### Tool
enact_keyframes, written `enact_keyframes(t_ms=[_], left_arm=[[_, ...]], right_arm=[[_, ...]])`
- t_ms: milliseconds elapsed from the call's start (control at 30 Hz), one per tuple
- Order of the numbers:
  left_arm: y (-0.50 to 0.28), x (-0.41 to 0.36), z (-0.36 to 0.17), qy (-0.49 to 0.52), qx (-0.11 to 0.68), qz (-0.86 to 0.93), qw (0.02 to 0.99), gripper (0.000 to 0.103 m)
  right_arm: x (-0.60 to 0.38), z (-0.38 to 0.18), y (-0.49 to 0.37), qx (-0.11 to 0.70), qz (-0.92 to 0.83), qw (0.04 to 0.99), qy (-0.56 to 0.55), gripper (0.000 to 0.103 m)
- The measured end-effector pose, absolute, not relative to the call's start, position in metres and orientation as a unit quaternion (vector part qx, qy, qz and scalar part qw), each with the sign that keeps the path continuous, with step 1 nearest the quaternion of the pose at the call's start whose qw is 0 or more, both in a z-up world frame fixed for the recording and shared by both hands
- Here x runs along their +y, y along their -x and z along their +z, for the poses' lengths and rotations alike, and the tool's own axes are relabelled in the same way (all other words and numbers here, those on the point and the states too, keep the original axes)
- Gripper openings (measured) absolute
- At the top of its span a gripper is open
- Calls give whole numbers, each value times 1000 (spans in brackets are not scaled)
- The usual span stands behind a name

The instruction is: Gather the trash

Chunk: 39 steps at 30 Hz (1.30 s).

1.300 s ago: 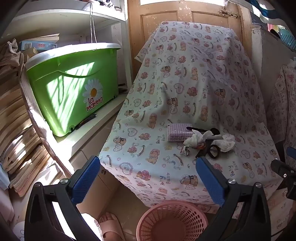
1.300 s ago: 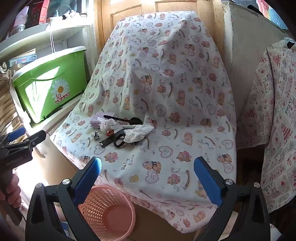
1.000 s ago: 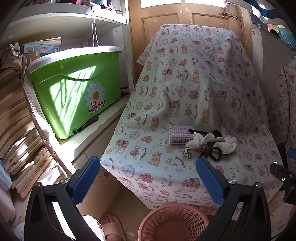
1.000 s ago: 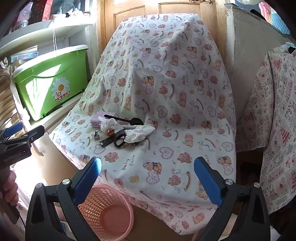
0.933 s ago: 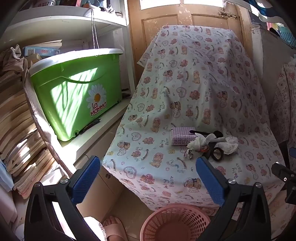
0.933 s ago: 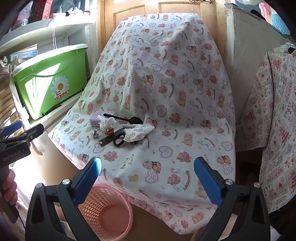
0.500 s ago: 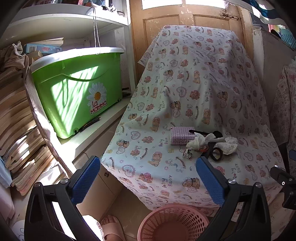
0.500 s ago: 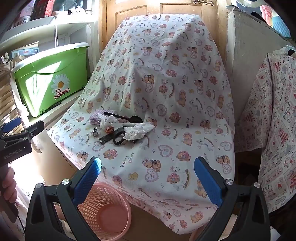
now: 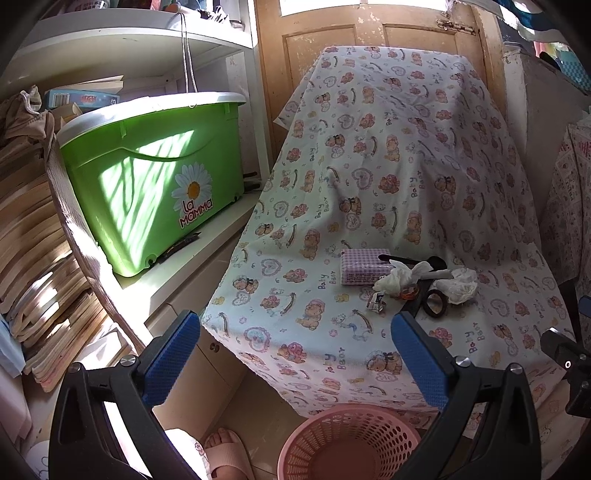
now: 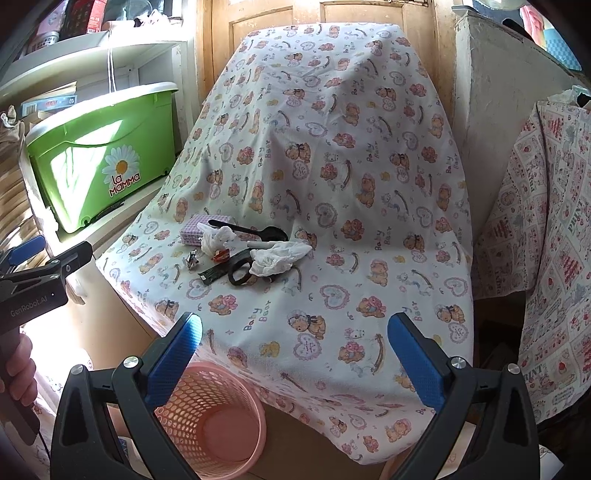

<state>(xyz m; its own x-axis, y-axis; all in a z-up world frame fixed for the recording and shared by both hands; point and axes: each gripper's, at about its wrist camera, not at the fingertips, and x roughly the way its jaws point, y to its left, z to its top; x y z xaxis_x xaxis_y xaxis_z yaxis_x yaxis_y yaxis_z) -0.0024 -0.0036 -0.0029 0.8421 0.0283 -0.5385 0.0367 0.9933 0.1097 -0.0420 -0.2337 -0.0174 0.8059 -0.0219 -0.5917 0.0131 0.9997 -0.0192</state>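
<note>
A small pile lies on the bear-print cloth [image 10: 332, 206]: two crumpled white tissues [image 10: 279, 256] [image 10: 216, 238], a small foil wrapper [image 10: 192, 261], a red scrap [image 10: 221, 254], black scissors [image 10: 236, 271], a black spoon [image 10: 251, 230] and a purple checked packet [image 10: 197, 229]. The left wrist view shows the same tissues [image 9: 458, 286] [image 9: 397, 278] and packet [image 9: 362, 271]. A pink mesh basket [image 10: 210, 413] [image 9: 351, 439] stands on the floor below the cloth's front edge. My left gripper [image 9: 295, 354] and right gripper [image 10: 293, 350] are both open, empty, and well short of the pile.
A green lidded tub [image 9: 151, 184] sits on a white shelf at the left, with stacked paper bags [image 9: 33, 266] beside it. A wooden door [image 9: 369, 33] is behind. Another printed cloth [image 10: 546, 229] hangs at the right. A slippered foot [image 9: 225, 454] is near the basket.
Both grippers have drifted slightly; the views shift a little. Nothing on the cloth has moved, and both grippers stay open.
</note>
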Motion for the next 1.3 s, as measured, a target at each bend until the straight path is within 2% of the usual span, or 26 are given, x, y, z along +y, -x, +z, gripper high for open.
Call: enact_keyframes(t_ms=[1300], left_arm=[[-3,-1,-11,-59,299,10,953,102]], right_arm=[[-234,-25,36,329,-17,944,6,102]])
